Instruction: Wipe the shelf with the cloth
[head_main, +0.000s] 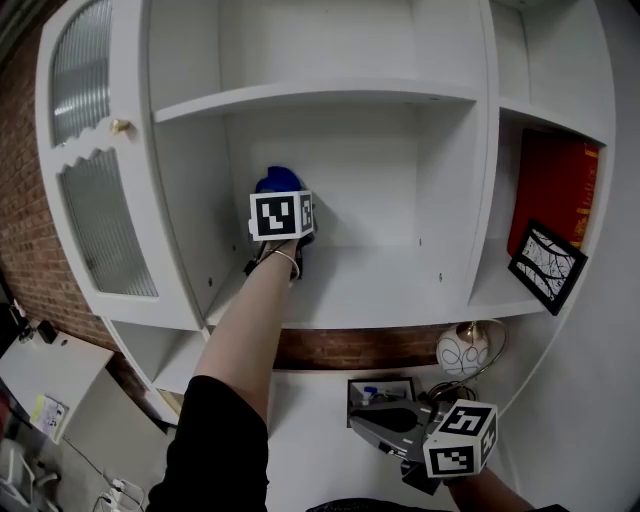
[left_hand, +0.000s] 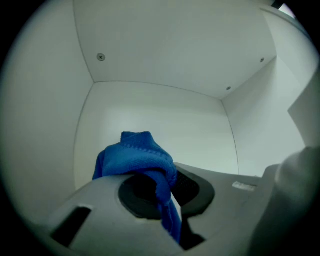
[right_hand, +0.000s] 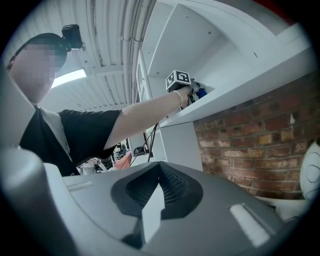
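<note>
A blue cloth (head_main: 276, 181) (left_hand: 141, 154) is bunched in my left gripper (head_main: 280, 202) (left_hand: 165, 186), which is shut on it. One fold hangs down between the jaws. That gripper reaches deep into the middle compartment of the white shelf (head_main: 370, 290), at its left side near the back wall. The cloth is down near the shelf board (left_hand: 160, 125), but I cannot tell if it touches. My right gripper (head_main: 354, 421) (right_hand: 159, 172) hangs low below the shelf, shut with nothing in it. From there the left gripper's marker cube (right_hand: 179, 79) and a bit of cloth (right_hand: 201, 91) show on the shelf edge.
A red book (head_main: 556, 188) and a framed picture (head_main: 547, 266) stand in the right compartment. A round lamp (head_main: 461, 352) and a small box (head_main: 380, 391) sit on the counter under the shelf, before a brick wall (head_main: 340, 346). A glass cabinet door (head_main: 96, 150) is at left.
</note>
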